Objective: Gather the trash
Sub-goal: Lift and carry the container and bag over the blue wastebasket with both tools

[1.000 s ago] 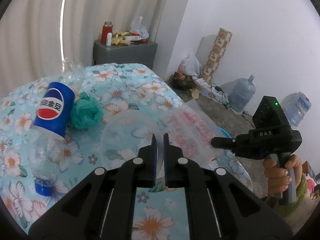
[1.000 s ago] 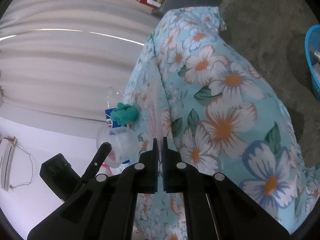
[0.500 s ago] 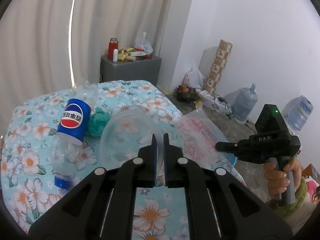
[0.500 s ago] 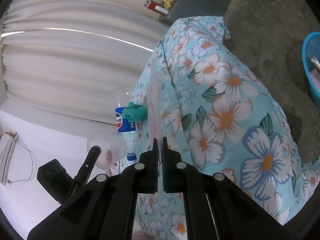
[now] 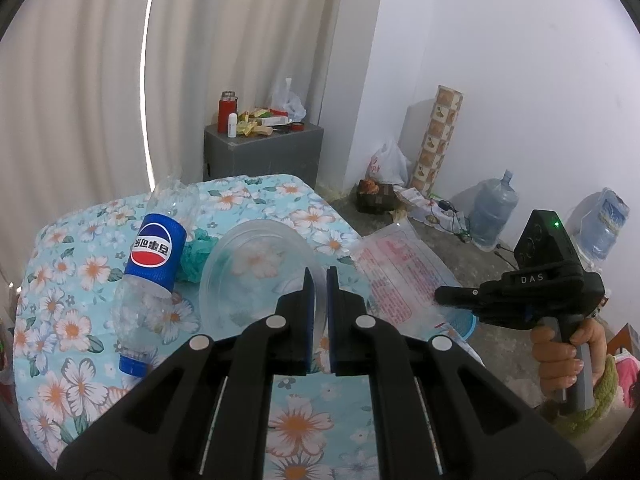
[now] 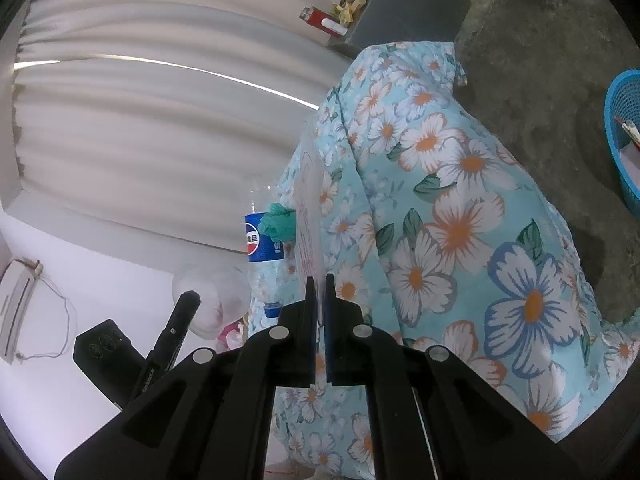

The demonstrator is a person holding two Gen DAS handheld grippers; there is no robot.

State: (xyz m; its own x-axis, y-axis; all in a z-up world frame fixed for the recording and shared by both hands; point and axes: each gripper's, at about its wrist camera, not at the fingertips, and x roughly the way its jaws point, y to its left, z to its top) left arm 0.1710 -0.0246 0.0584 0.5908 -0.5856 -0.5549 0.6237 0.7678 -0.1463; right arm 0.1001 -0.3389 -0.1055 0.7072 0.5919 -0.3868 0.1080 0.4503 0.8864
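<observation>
My left gripper [image 5: 317, 276] pinches the rim of the clear bowl [image 5: 256, 268] at frame centre, its mouth tipped toward me. My right gripper [image 6: 318, 284] clamps the printed bag [image 6: 307, 216] — its long axis runs up the frame, edge-on. The bottle [image 5: 150, 276] lies lower left, cap toward me, on the floral cloth [image 5: 304, 420].

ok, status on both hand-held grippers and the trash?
Left hand-held gripper shut on clear plastic bowl. Right hand-held gripper shut on printed plastic bag. Pepsi bottle on table. Nothing blocking.
</observation>
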